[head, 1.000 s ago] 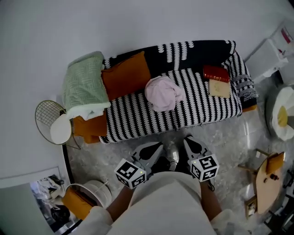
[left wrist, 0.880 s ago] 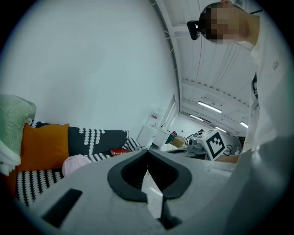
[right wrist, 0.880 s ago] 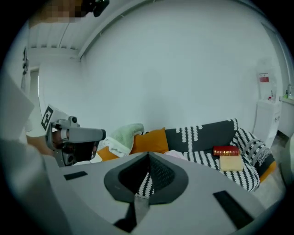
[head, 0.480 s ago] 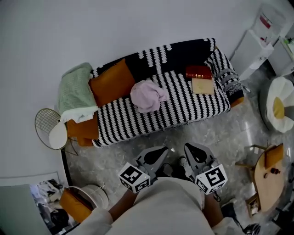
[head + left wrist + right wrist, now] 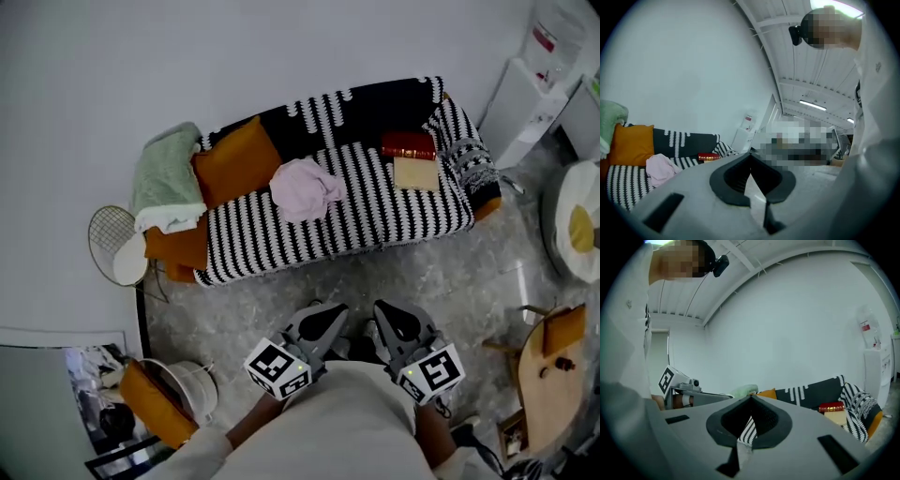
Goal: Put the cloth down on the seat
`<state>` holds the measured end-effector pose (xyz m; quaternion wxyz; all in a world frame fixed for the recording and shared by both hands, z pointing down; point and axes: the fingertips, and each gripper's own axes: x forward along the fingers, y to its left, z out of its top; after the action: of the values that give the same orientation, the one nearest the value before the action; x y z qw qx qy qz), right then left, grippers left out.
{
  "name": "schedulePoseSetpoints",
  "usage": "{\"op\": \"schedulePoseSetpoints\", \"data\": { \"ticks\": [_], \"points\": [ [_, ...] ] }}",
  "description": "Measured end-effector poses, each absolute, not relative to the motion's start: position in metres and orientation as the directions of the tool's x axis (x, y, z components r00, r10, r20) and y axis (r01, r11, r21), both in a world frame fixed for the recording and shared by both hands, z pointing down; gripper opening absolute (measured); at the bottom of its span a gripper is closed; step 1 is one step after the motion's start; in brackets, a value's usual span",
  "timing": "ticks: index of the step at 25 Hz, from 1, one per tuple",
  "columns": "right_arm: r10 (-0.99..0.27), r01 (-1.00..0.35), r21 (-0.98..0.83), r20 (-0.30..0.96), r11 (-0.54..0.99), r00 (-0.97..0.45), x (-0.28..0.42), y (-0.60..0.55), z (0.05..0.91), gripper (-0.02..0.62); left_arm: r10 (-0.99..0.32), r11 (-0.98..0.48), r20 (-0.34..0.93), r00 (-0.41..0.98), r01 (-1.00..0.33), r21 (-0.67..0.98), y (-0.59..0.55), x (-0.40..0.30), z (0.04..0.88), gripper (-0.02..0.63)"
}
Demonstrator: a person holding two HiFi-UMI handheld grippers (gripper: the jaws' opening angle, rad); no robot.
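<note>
Head view: pink cloth (image 5: 302, 187), crumpled, lying on striped sofa seat (image 5: 375, 220), ahead of both tools, well apart across the floor (image 5: 422, 272). Left gripper (image 5: 325, 317): slightly nearer, jaws together, empty. Right gripper (image 5: 386, 317): likewise closed, empty.

No words or numbers can be read: the gold marks on the red book (image 5: 409, 145) are too small, the red label on the white machine (image 5: 527, 94) is blurry, and the left gripper (image 5: 322, 317) and right gripper (image 5: 395, 317) show only black-and-white squares.
</note>
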<state>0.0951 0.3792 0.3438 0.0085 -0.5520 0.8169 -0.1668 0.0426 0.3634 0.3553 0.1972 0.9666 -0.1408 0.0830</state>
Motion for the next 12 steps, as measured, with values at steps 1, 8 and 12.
{"op": "schedulePoseSetpoints", "data": {
  "ticks": [1,8,12],
  "points": [
    [-0.903,-0.896,-0.285,0.167,0.339,-0.395,0.095,0.380,0.344,0.009,-0.248,-0.880,0.216,0.944,-0.313,0.357,0.363,0.043,0.354,0.011],
    [-0.896,-0.885,-0.297,0.155,0.359,-0.416,0.093,0.385,0.341,0.009,-0.273,-0.876,0.220,0.936,-0.337,0.346,0.368,0.043,0.350,0.011],
    [-0.886,-0.875,-0.298,0.151,0.382,-0.439,0.089,0.389,0.343,0.009,-0.283,-0.875,0.222,0.933,-0.346,0.338,0.376,0.044,0.351,0.011]
  ]
}}
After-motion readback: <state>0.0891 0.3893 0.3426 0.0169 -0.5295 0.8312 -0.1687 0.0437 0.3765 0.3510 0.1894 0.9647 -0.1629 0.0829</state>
